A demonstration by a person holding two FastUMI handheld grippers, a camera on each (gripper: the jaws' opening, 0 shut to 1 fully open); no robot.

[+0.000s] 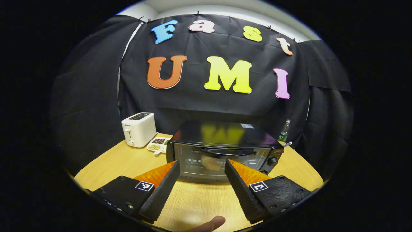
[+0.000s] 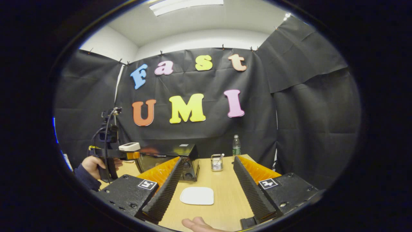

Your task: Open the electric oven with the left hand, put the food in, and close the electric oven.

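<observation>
Left gripper view — oven (image 1: 222, 151) shut on wooden table (image 1: 196, 199).

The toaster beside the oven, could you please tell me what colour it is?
The toaster is white, seen best in the left gripper view.

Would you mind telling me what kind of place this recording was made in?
Likely a staged kitchen booth: a toaster oven and toaster sit on a wooden table, backed by black cloth.
</observation>
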